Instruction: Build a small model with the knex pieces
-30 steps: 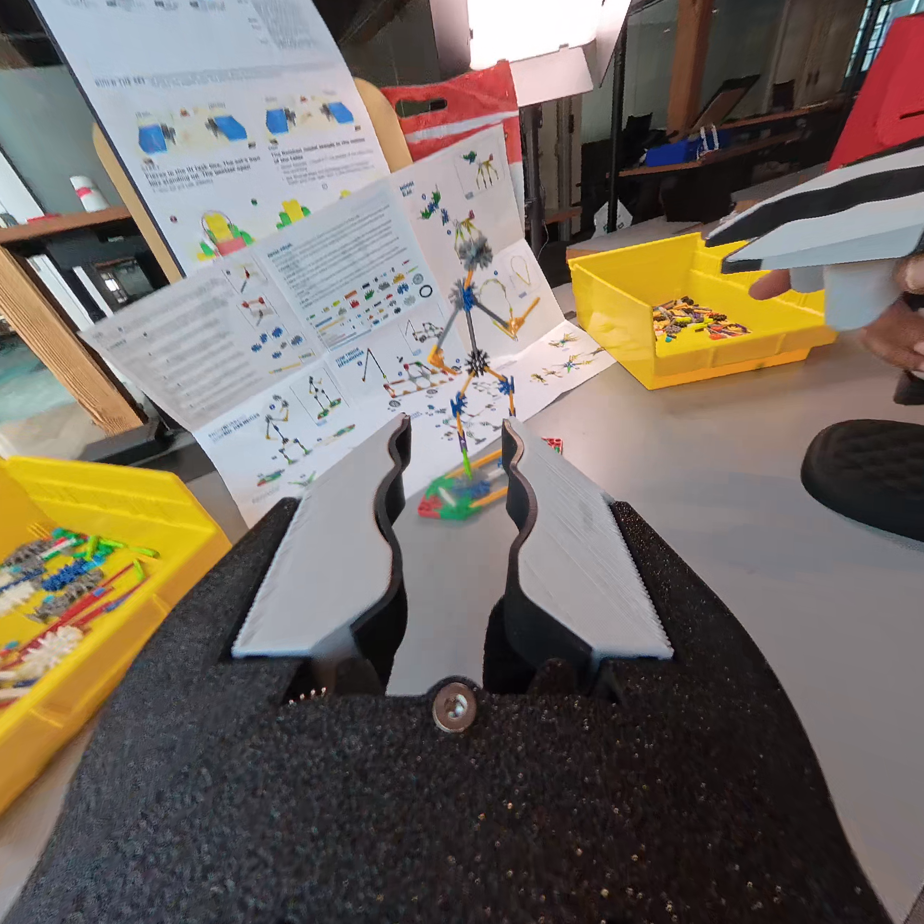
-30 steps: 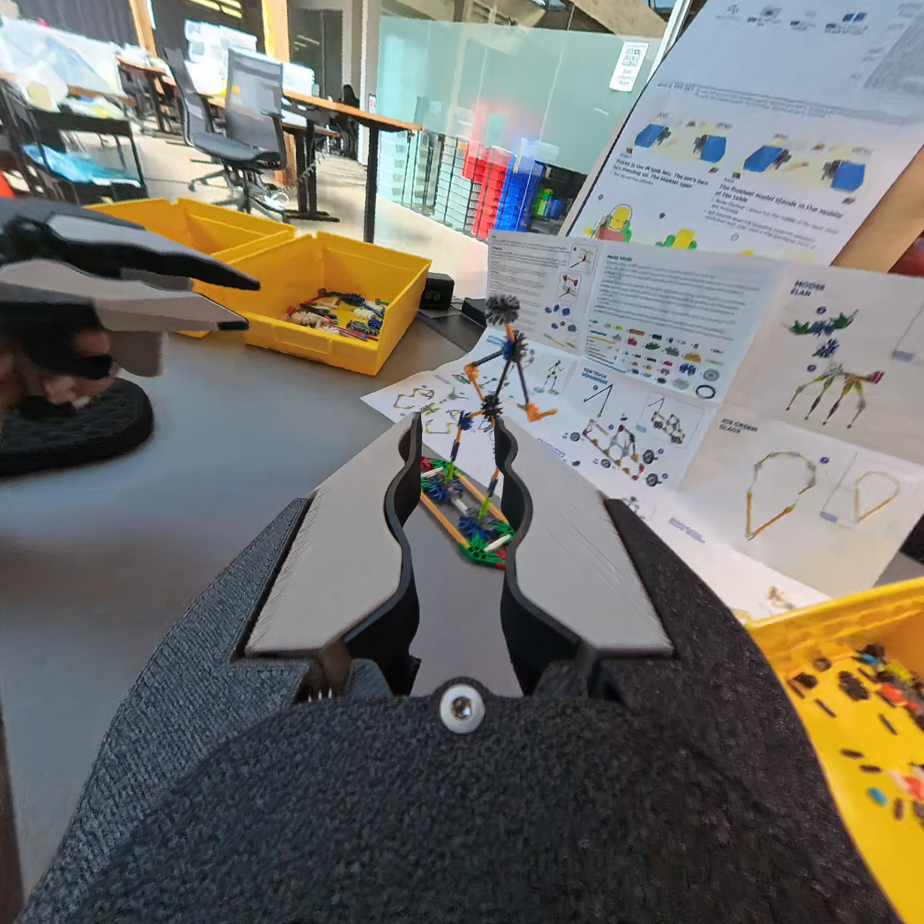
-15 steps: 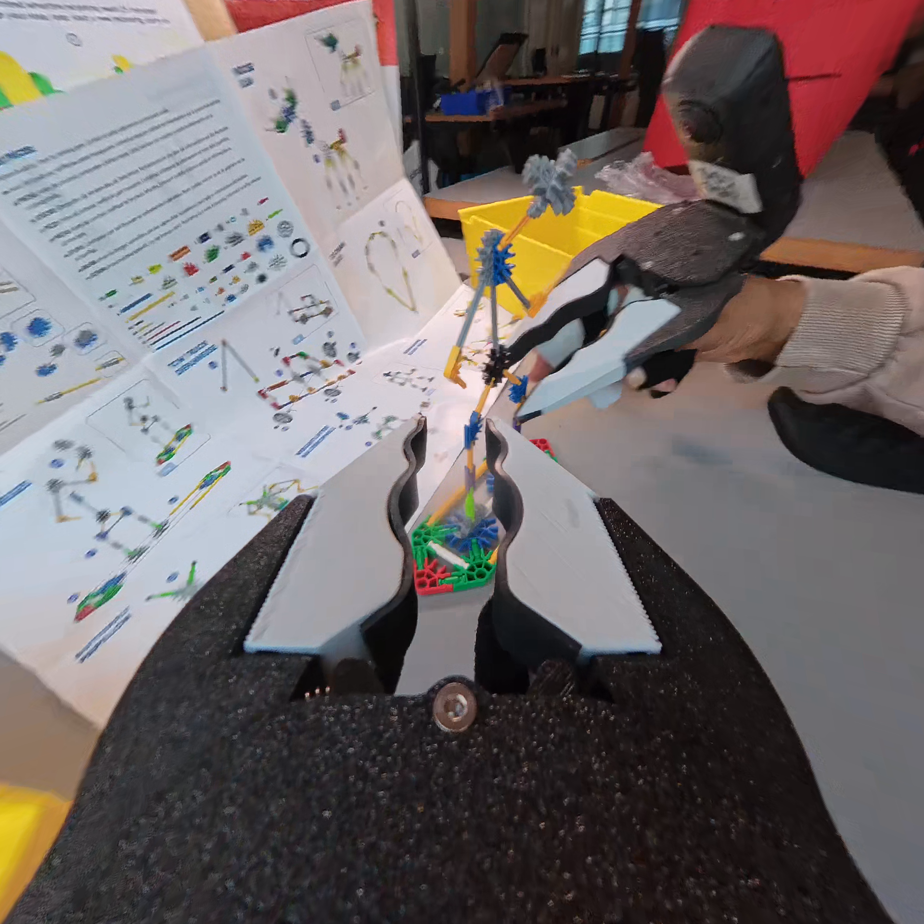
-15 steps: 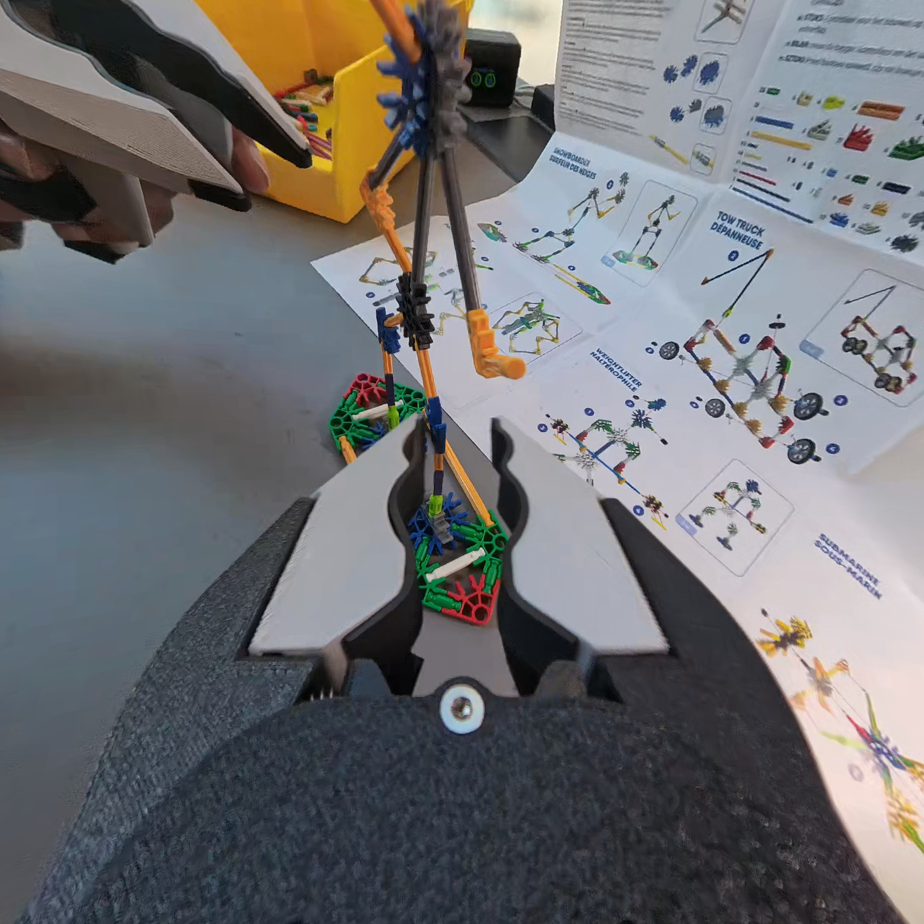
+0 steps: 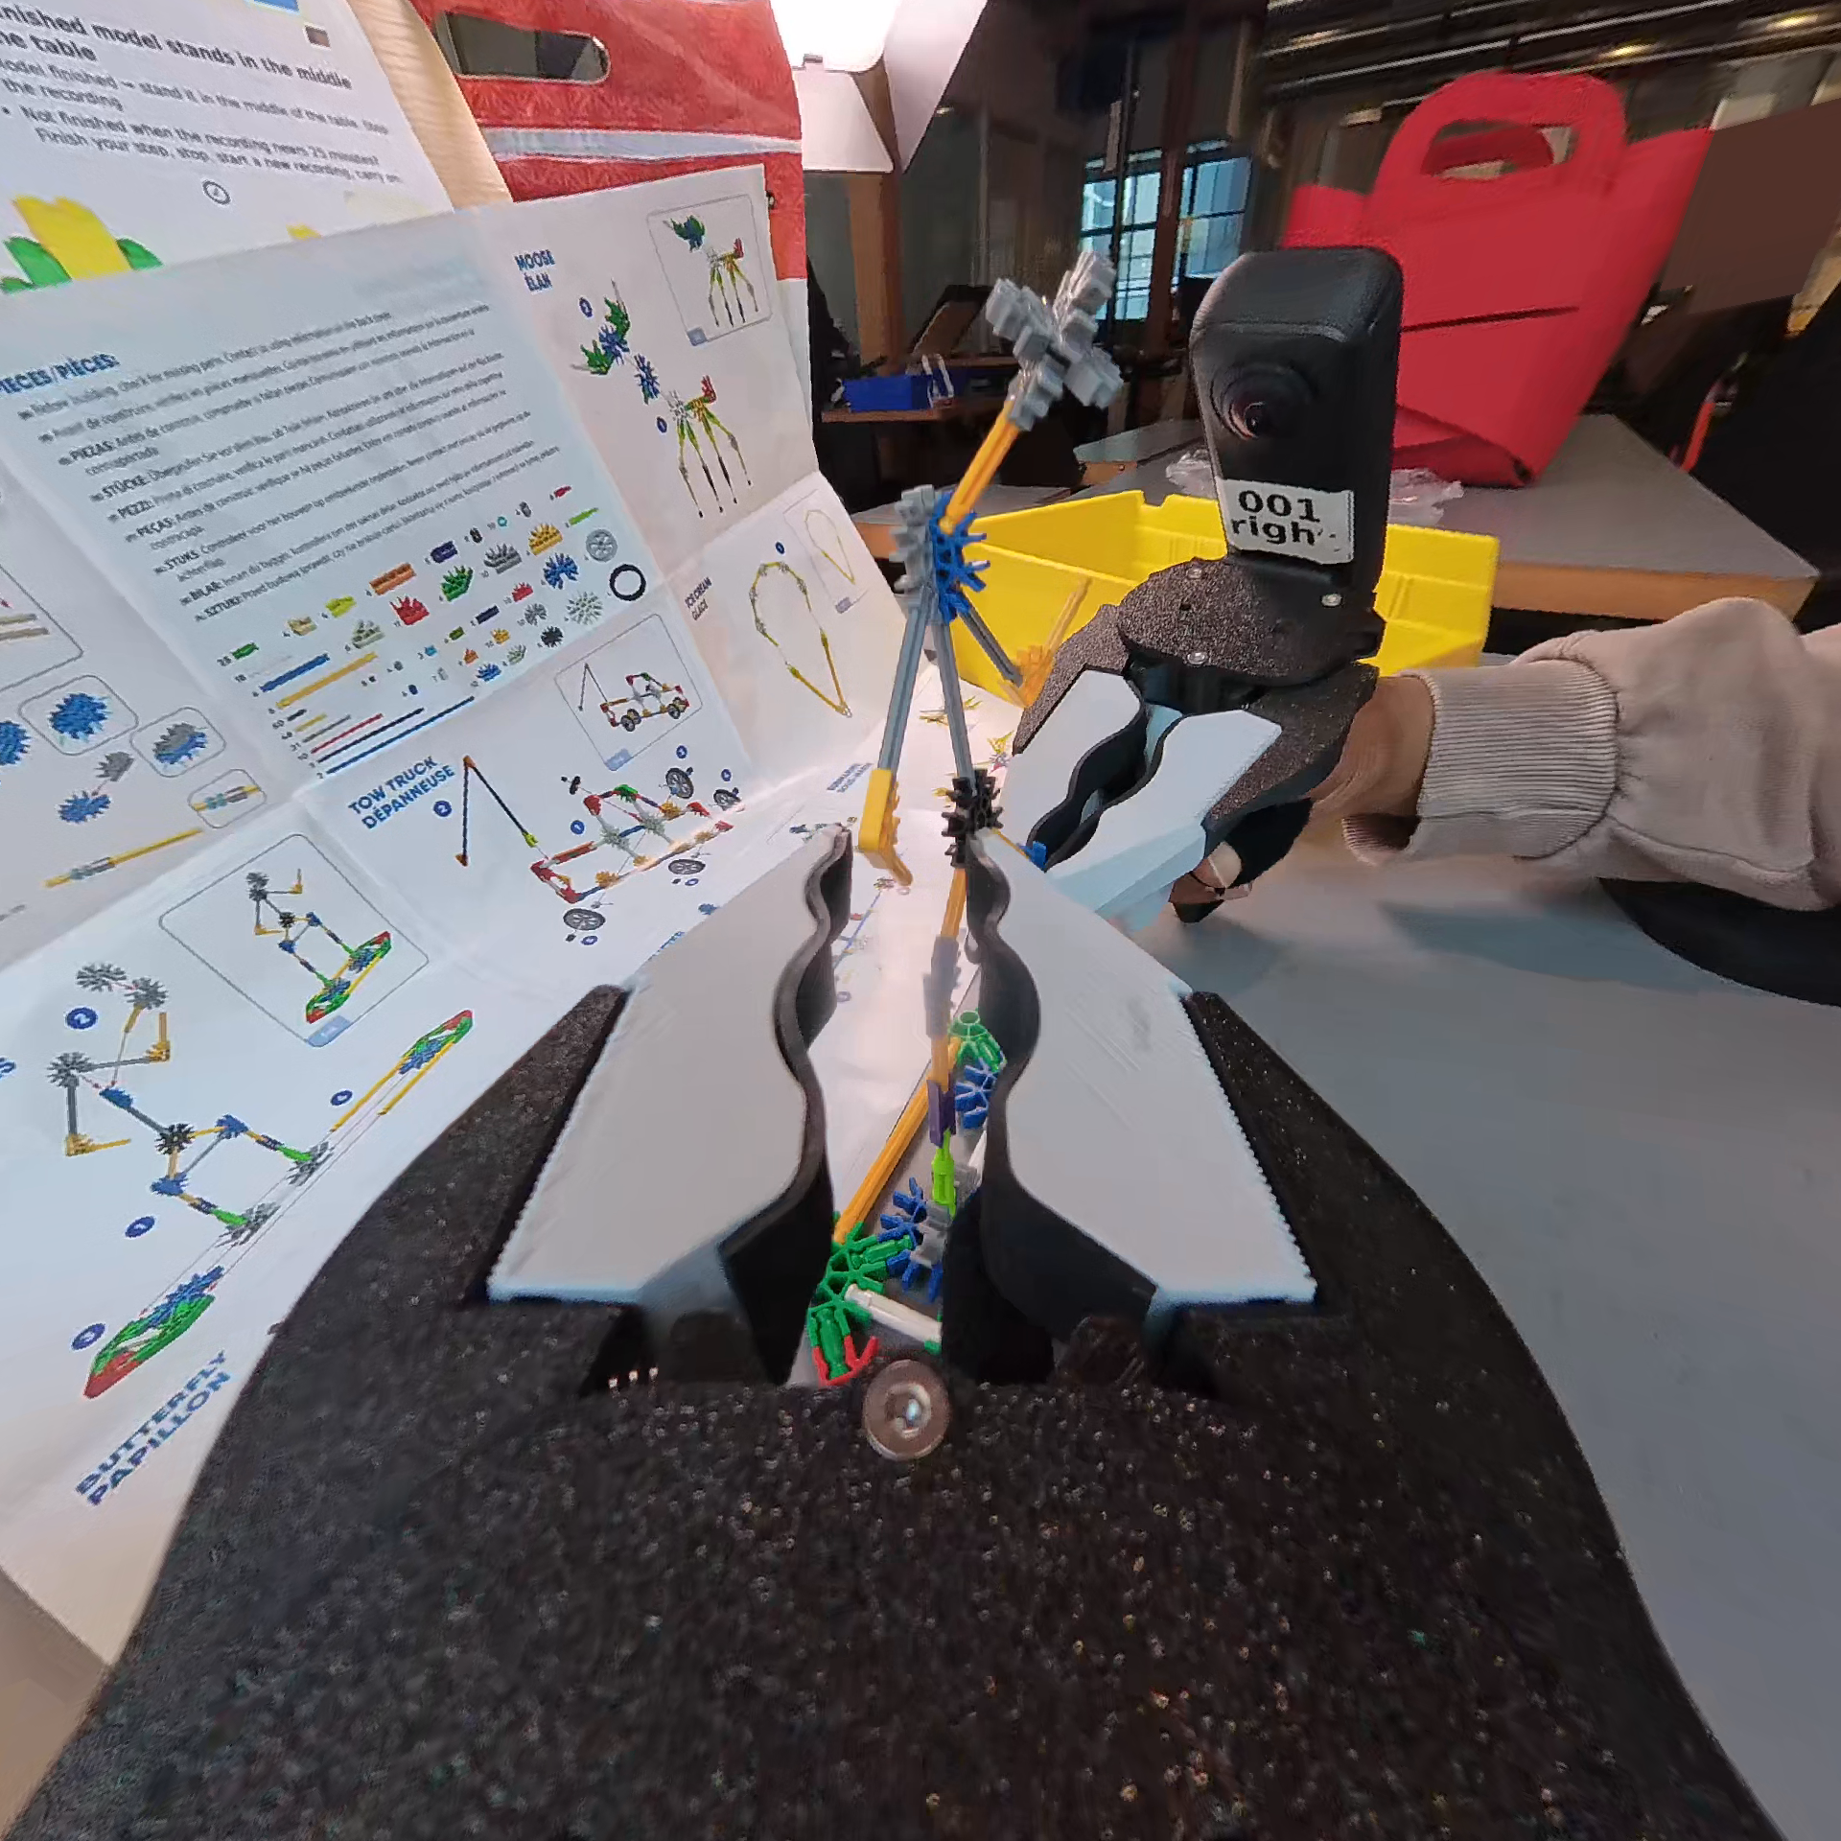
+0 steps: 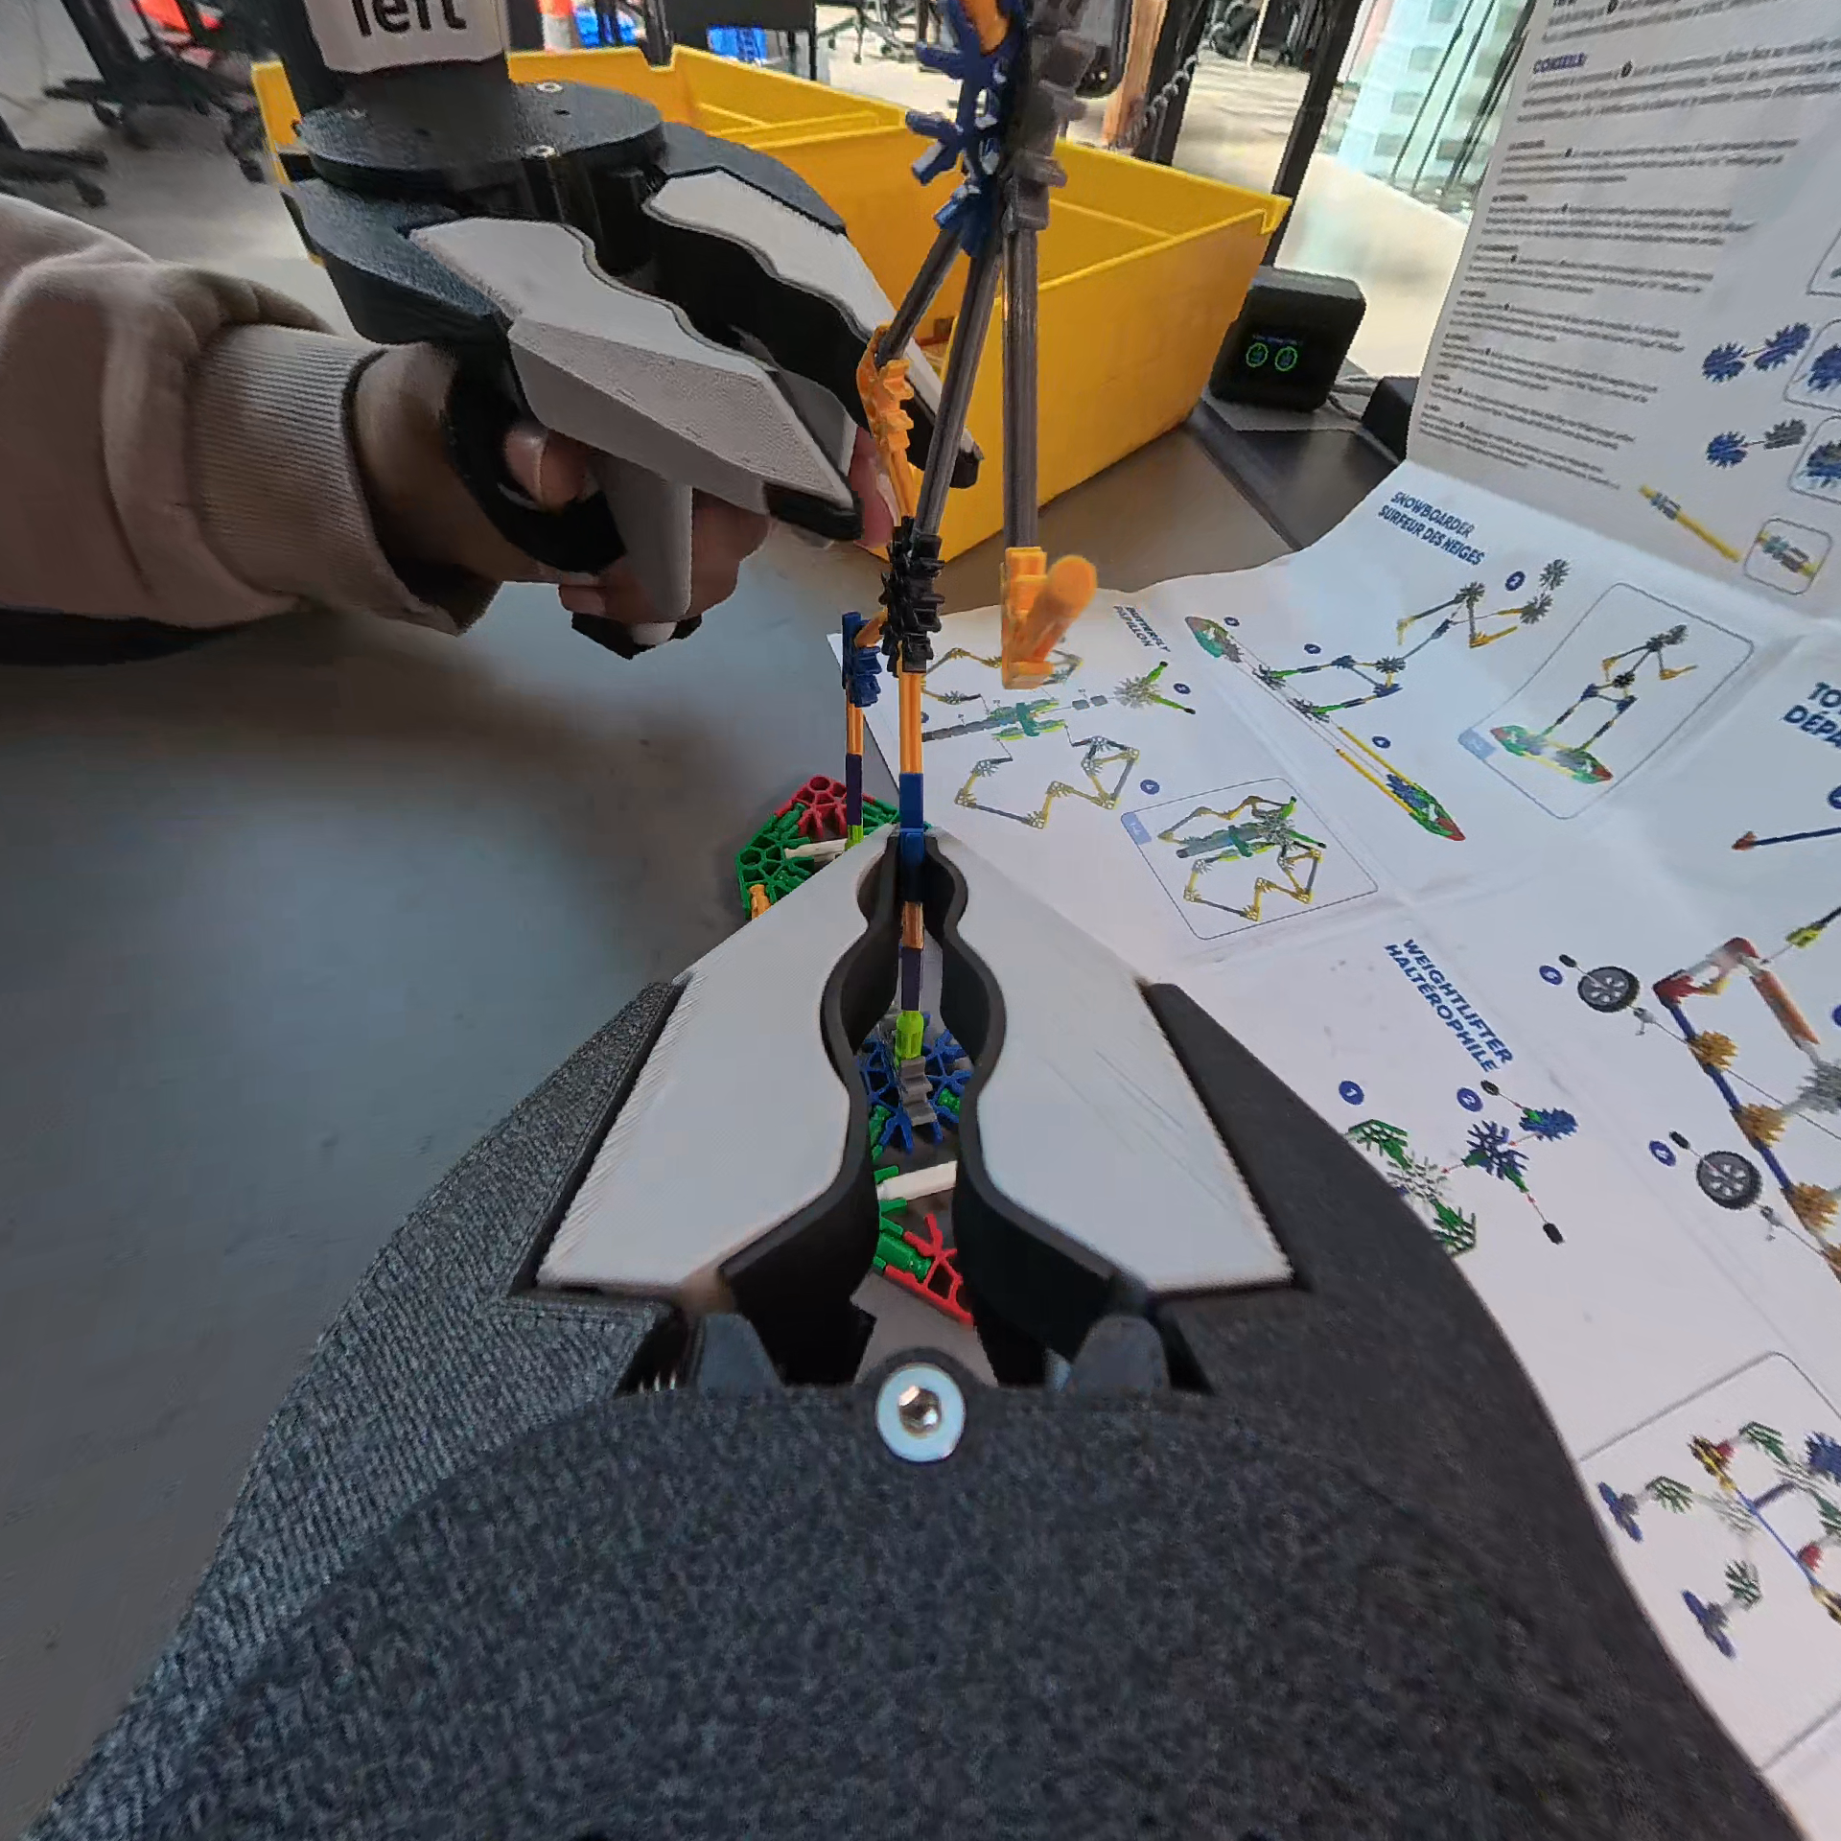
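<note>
A toy figure of grey, orange and blue rods [image 5: 921, 677] stands on a green, red and blue base [image 5: 867, 1285] on the grey table [image 5: 1494, 1195]. My left gripper [image 5: 907, 852] is open; the figure's orange leg rod runs along the right pad, and the left pad is clear of it. A yellow connector [image 5: 877, 817] and a black connector [image 5: 971, 807] sit just past its tips. My right gripper [image 6: 909, 847] is shut on the blue piece of one leg [image 6: 909, 797], above the base [image 6: 797, 837]. It also shows in the left wrist view [image 5: 1071, 877]. The left gripper [image 6: 912, 493] shows higher up by the figure's arm.
A folded instruction sheet [image 5: 398, 697] stands behind the figure and lies on the table [image 6: 1395, 797]. A yellow bin [image 6: 1096, 249] is behind the figure, with a small black device [image 6: 1285, 339] beside it. Another yellow bin [image 5: 1096, 558] and a red bag [image 5: 1494, 299] are farther off. My hands' fingertips stand some 6 cm from each other.
Both grippers have moved in close to the figure. The right gripper's pads have come together on the leg's blue piece. The left gripper narrowed earlier and has kept its width.
</note>
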A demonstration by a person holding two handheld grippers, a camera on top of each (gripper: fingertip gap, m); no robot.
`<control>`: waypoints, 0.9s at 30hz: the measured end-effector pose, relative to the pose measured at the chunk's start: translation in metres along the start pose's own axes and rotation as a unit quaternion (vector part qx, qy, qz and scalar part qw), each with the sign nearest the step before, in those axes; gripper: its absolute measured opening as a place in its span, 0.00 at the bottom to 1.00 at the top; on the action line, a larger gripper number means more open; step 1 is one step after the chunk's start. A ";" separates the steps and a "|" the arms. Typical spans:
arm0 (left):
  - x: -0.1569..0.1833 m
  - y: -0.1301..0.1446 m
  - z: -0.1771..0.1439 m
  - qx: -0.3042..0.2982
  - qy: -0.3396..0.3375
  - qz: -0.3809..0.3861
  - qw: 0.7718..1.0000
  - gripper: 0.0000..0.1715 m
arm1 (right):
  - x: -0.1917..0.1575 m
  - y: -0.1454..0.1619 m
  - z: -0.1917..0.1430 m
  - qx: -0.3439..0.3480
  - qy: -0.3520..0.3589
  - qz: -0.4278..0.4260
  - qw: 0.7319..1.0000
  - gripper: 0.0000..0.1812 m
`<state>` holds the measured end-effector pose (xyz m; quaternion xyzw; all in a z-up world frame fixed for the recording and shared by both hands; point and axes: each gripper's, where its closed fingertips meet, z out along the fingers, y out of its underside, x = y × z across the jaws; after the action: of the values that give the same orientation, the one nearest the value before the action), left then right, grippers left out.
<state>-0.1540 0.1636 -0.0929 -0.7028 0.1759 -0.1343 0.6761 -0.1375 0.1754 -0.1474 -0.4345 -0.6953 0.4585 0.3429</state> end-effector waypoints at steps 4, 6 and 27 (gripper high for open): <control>0.003 -0.005 0.003 -0.009 0.005 0.005 1.000 0.02 | 0.000 0.000 -0.001 -0.001 0.011 -0.002 1.000 0.00; 0.009 -0.006 0.002 -0.013 0.033 -0.021 0.999 0.01 | 0.001 0.001 -0.001 -0.003 0.015 0.000 1.000 0.00; 0.006 0.006 -0.030 -0.043 0.160 -0.177 0.970 0.29 | 0.000 0.005 0.001 -0.024 0.055 -0.018 0.998 0.10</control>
<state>-0.1614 0.1336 -0.0975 -0.7204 0.1601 -0.3553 0.5737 -0.1371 0.1761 -0.1523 -0.4544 -0.6938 0.4109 0.3786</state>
